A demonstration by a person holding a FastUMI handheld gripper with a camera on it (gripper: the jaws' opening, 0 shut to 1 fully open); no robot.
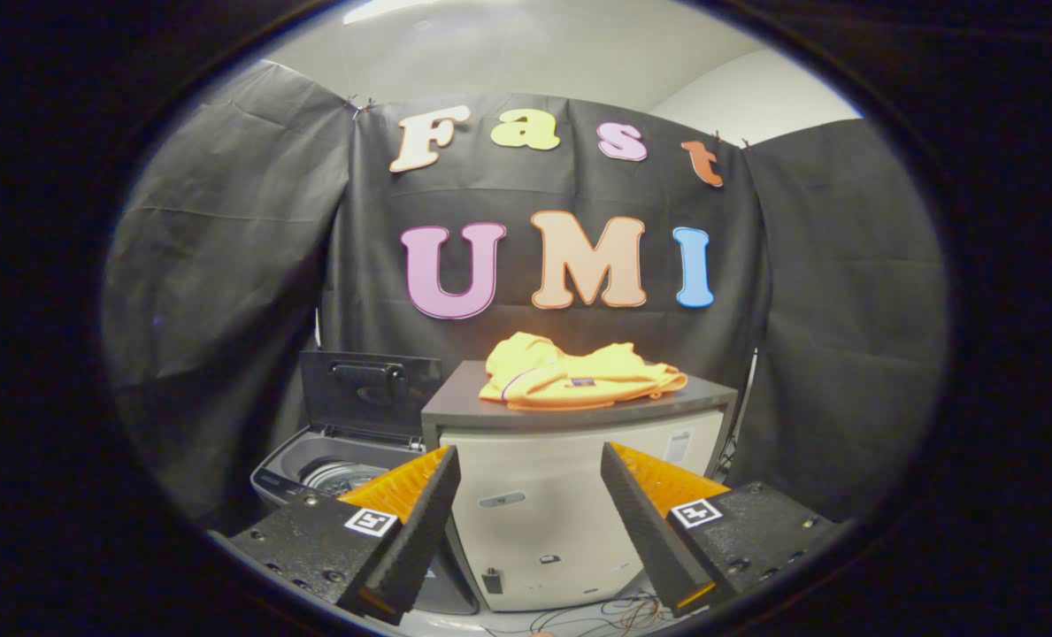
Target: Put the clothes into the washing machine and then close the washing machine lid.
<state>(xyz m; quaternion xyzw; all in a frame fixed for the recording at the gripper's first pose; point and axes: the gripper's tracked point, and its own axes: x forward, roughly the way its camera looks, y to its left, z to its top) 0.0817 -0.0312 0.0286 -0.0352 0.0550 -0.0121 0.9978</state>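
Two appliances stand side by side against the black cloth wall of the booth. The larger is a pale cabinet (570, 513) with a dark flat top, straight ahead of the jaws; its lower front is partly cut off, and the small marks and fittings on its face are too small to make out. To its left, lower down, sits the washing machine (331, 473), with its lid (371, 394) raised upright at the back so the handle side faces forward. Part of the round drum opening shows; the rest of it and the machine's front are hidden behind the left finger. The clothes (574, 376), a crumpled bright yellow garment with orange edging, lie on the cabinet's top, spread from about its middle toward the right rear corner, well apart from the open drum. A few thin cables (614, 615) trail on the floor at the cabinet's foot, hard to follow. The gripper (530, 518) has its jaws spread wide with nothing between them, short of the cabinet.
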